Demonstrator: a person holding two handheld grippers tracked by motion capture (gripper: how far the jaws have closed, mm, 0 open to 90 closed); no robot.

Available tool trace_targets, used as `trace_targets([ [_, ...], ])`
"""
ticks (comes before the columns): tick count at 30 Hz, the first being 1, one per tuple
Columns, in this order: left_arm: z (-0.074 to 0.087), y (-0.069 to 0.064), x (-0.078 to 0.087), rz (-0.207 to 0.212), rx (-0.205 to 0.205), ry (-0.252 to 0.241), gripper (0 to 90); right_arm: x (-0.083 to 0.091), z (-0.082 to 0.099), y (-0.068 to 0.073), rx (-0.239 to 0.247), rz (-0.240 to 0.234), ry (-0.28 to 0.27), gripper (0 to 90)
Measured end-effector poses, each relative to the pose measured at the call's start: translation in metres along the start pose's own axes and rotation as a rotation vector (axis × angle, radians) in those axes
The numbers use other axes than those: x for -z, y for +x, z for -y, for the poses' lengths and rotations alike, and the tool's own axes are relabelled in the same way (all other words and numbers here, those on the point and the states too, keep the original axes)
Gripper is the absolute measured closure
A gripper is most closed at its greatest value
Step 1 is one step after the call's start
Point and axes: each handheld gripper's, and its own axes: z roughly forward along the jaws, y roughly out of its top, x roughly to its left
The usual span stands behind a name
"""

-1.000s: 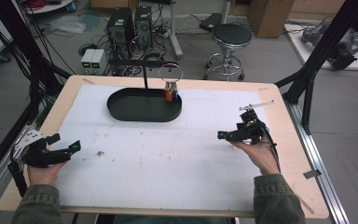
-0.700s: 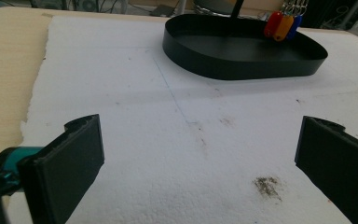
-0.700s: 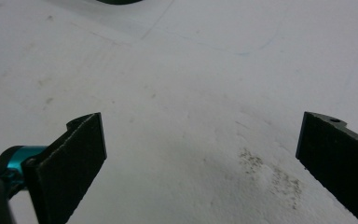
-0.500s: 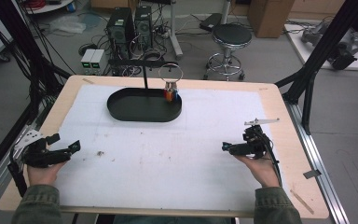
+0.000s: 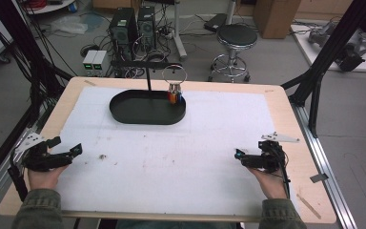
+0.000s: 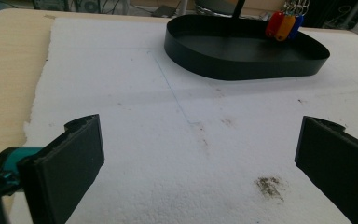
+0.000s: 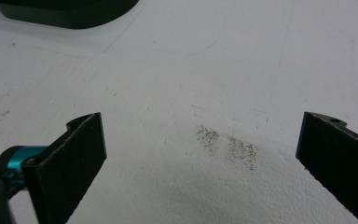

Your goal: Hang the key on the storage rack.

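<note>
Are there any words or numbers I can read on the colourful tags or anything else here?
None can be read. The red, orange and blue key tags hanging over the black tray show no writing from here. The computer boxes on the floor behind the table are too small and blurred to read.

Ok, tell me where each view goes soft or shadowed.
High view: even light, slightly soft overall. Left gripper view: claw pads blurred up close, black tray and key tags fairly sharp. Right gripper view: the grey smudge is crisp, near pads soft.

High view looks down over the table — both gripper views skim the white sheet [image 5: 181, 157], sharing the black tray [image 6: 242, 51].
</note>
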Motion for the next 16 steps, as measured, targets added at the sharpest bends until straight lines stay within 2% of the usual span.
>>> trace_targets([
  [4,0.000,0.000,0.000,-0.002,0.000,0.002,1.7,0.005,0.008,0.000,0.002,0.034,-0.076,0.5],
  [6,0.000,0.000,0.000,-0.002,0.001,0.001,1.7,0.009,0.013,0.000,0.006,0.054,-0.146,0.4],
  [10,0.000,0.000,0.000,-0.001,0.003,-0.002,1.7,0.019,0.015,0.004,0.047,0.140,-0.248,0.4],
  [12,0.000,0.000,0.000,0.001,0.002,-0.003,1.7,0.021,0.016,0.006,0.045,0.155,-0.264,0.4],
  [16,0.000,0.001,-0.001,-0.002,-0.003,0.002,1.7,0.019,0.016,0.007,0.047,0.158,-0.253,0.4],
])
